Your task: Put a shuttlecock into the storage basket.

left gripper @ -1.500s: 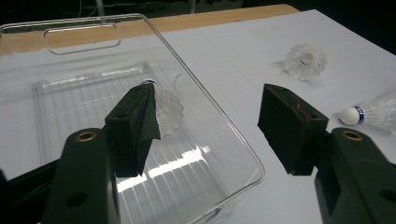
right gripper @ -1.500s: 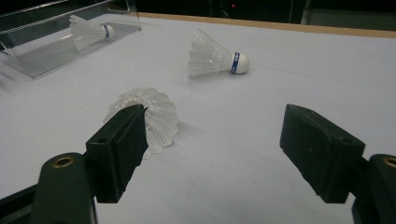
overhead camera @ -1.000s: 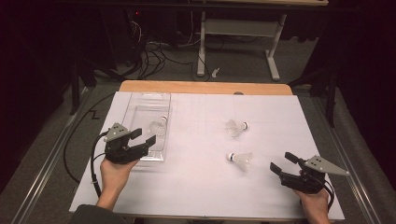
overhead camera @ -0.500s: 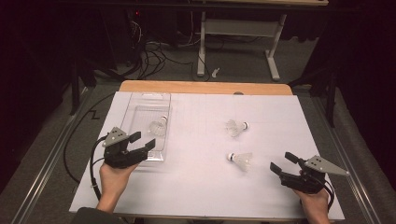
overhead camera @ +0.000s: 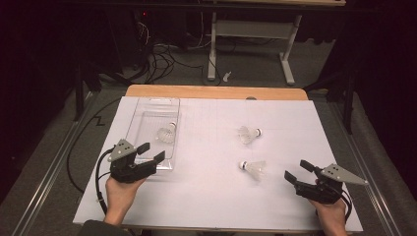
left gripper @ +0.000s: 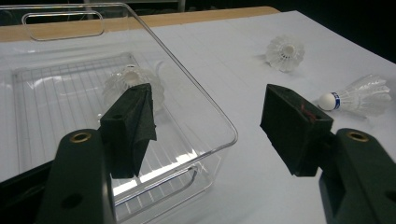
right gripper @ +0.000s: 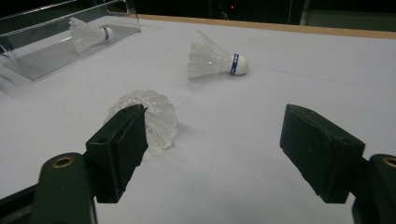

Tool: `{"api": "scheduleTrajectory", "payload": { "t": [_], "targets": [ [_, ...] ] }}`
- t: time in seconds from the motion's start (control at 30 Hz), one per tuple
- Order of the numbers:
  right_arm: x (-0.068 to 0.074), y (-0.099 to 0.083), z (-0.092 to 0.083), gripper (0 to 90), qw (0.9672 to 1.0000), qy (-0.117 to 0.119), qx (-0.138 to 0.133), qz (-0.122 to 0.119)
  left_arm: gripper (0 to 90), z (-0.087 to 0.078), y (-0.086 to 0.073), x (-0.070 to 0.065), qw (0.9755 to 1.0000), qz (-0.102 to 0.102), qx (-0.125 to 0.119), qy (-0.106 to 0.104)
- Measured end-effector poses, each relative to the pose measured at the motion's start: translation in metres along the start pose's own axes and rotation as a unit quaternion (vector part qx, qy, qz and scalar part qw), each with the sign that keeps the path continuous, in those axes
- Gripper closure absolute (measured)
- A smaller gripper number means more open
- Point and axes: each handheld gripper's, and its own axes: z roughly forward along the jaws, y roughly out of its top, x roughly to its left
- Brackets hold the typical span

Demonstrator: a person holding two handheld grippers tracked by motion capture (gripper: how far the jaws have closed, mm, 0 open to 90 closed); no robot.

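collecting shuttlecocks into the clear bin looks like the job here.

high view: one shuttlecock (overhead camera: 166, 133) already lies in the clear plastic bin (overhead camera: 147, 109) at the table's left; two more lie loose on the white sheet (overhead camera: 206, 196). left gripper (overhead camera: 151, 152) sits at the bin's near right corner, jaws apart, empty. right gripper (overhead camera: 297, 170) rests low at the right, jaws apart, empty, near the closer loose shuttlecock (overhead camera: 253, 169). far shuttlecock (overhead camera: 248, 133) lies well apart from both grippers.

left gripper view: bin wall is thin, glossy, ribbed floor, rolled rim. the binned one sits behind the left jaw, skirt toward the camera.

right gripper view: closer one lies skirt-first toward the jaws, partly behind the left jaw. skirts are translucent moulded plastic mesh, springy and conical; heads are round white caps with a blue band.

advice: i'd take the closer one with the right gripper, pinching at the cap or the skirt's narrow neck, not the flared end, which would crush and slip. close gently, lift clear of the rim, release low inside the bin.
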Motion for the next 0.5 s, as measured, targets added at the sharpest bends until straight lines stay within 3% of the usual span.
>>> {"api": "scheduleTrajectory", "payload": {
  "t": [0.5],
  "targets": [
    [-0.0004,0.0001,-0.0001,23.6,1.0000,-0.001,-0.001,0.004,35.4,-0.0005,-0.0098,-0.0011,1.0000,0.002,-0.005,0.002]
  ]
}}
